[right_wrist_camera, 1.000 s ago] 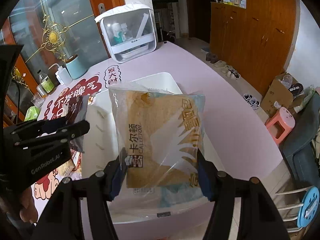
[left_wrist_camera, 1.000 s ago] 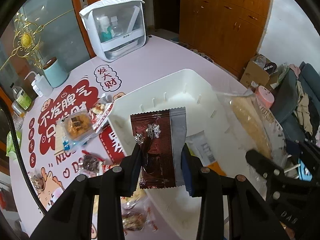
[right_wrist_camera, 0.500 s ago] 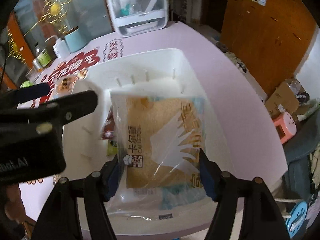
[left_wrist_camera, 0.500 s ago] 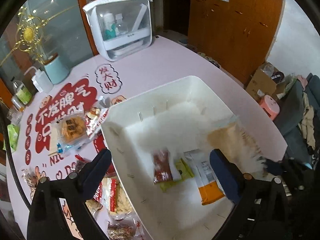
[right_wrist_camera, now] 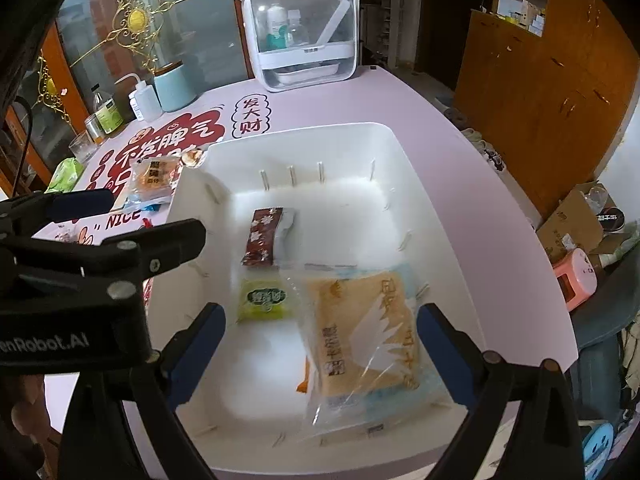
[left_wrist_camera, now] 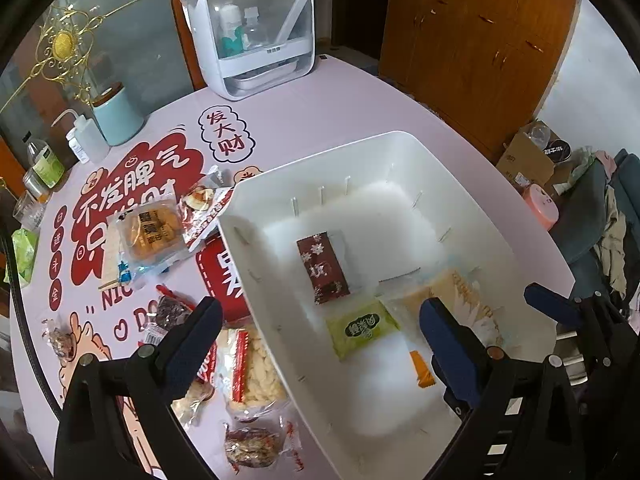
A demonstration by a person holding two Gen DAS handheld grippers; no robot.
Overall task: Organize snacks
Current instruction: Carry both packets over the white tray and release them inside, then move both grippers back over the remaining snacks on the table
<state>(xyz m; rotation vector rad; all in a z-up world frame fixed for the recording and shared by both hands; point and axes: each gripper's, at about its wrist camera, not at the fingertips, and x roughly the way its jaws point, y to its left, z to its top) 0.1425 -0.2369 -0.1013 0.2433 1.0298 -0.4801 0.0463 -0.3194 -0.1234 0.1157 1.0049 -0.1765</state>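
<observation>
From the left wrist view, the left gripper (left_wrist_camera: 320,332) hangs over the near left edge of the white bin (left_wrist_camera: 400,140) with its jaws spread wide and nothing between them. Down in the bin lies the dark red packet (left_wrist_camera: 323,266), flat on the floor, with a green packet (left_wrist_camera: 362,328) just beside its near end and an orange packet (left_wrist_camera: 422,368) partly showing past that. The bread bag (left_wrist_camera: 460,300) sits at the right side of the bin, half hidden behind the blue pad of the right-hand finger. Out on the pink table (left_wrist_camera: 340,100), left of the bin, more snacks are scattered: a biscuit pack (left_wrist_camera: 154,228) and a bag of white puffs (left_wrist_camera: 256,368) among them. Over to the right wrist view, and the right gripper (right_wrist_camera: 320,344) has its jaws opening, well apart now, pads clear of the bread bag (right_wrist_camera: 360,328), which lies between them on the floor of the bin (right_wrist_camera: 320,128) at its near right. The dark red packet (right_wrist_camera: 262,236) and green packet (right_wrist_camera: 266,300) rest to the left of it, and the left gripper (right_wrist_camera: 132,220) shows at the left edge above the bin's rim.
</observation>
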